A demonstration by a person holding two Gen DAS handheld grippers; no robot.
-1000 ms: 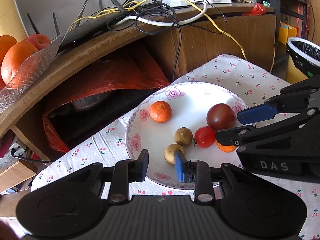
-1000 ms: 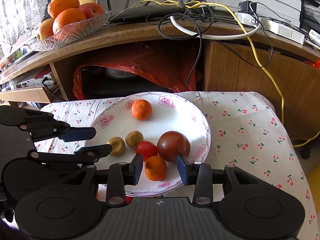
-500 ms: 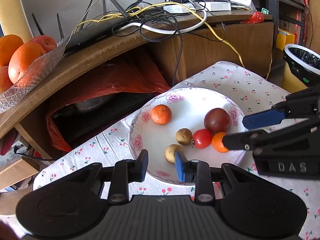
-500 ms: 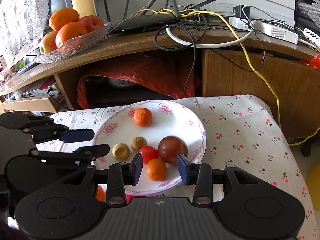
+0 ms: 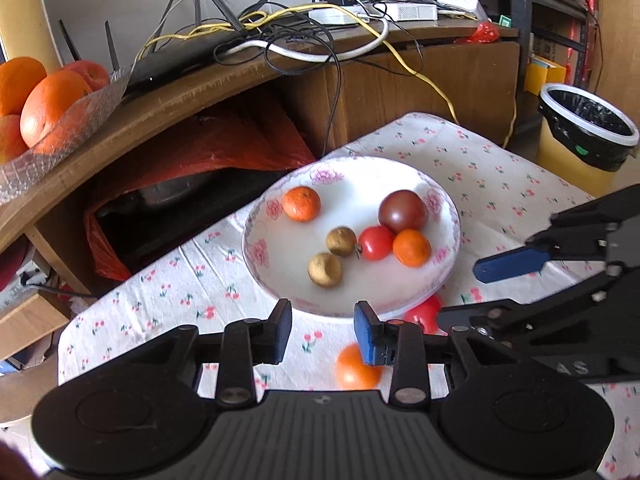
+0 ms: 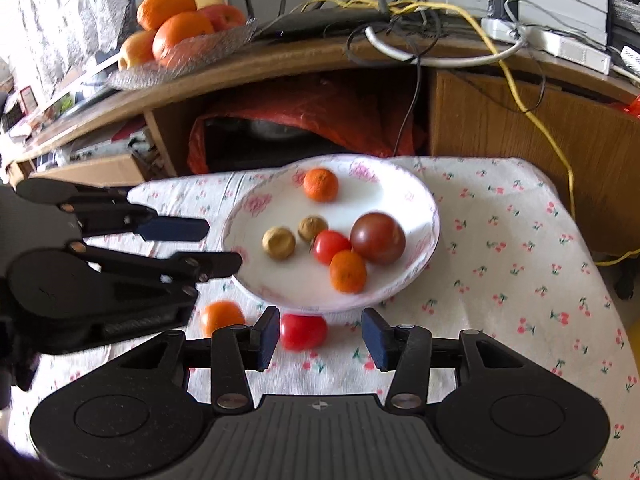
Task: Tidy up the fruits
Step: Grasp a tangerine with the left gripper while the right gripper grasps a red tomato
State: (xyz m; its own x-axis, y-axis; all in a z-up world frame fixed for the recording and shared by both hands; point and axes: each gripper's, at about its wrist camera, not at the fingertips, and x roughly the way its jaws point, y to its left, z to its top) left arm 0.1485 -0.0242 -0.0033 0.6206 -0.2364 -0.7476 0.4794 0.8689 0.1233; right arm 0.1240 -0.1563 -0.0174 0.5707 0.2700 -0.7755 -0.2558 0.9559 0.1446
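Observation:
A flowered white plate [image 5: 360,184] [image 6: 296,280] on a cherry-print cloth holds a mandarin [image 5: 301,203], two brown fruits [image 5: 325,270], a red tomato [image 5: 375,243], a dark tomato [image 5: 403,211] and a small orange [image 5: 411,247] [image 6: 347,271]. In front of the plate an orange fruit [image 5: 354,368] [image 6: 221,316] and a red tomato [image 6: 303,332] lie on the cloth. My left gripper [image 5: 322,326] [image 6: 208,246] hovers at the plate's near-left rim, jaws opening, empty. My right gripper [image 6: 320,334] [image 5: 480,292] is opening above the loose red tomato, its pads clear of it.
A glass bowl [image 5: 60,140] [image 6: 180,60] of oranges and apples stands on a curved wooden desk with routers and tangled cables [image 5: 320,40]. A red plastic bag [image 5: 200,148] fills the shelf below. A lined bin [image 5: 588,128] stands right of the table.
Both grippers drew back from the plate and their jaws widened. The small orange that sat between the right fingers now rests on the plate. Two loose fruits came into view.

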